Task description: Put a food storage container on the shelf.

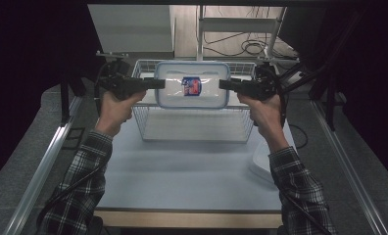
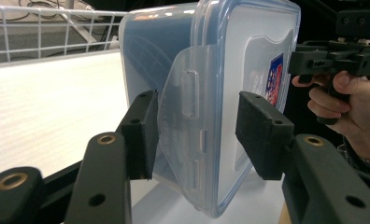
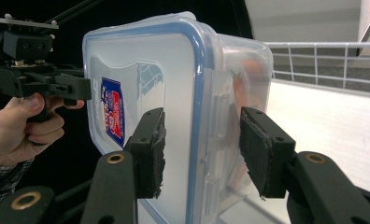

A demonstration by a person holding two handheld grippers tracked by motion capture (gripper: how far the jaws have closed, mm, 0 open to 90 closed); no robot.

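Note:
A clear plastic food container (image 1: pixel 192 90) with a blue-rimmed lid and a red and blue sticker hangs in the air over a white wire basket (image 1: pixel 197 139), lid facing me. My left gripper (image 1: pixel 160 84) is shut on its left end and my right gripper (image 1: pixel 224 84) on its right end. In the left gripper view the container (image 2: pixel 220 93) stands on edge between the pads, over a side latch, with the left gripper (image 2: pixel 197 135) clamping lid and base. In the right gripper view the right gripper (image 3: pixel 202 149) clamps the container (image 3: pixel 174 93) the same way.
The basket stands at the back middle of the white table (image 1: pixel 182 181); its rails (image 2: pixel 38 28) (image 3: pixel 323 60) lie behind the container. A white round object (image 1: pixel 260 164) lies at the table's right edge. Metal rails run along both sides, and cables lie behind the basket.

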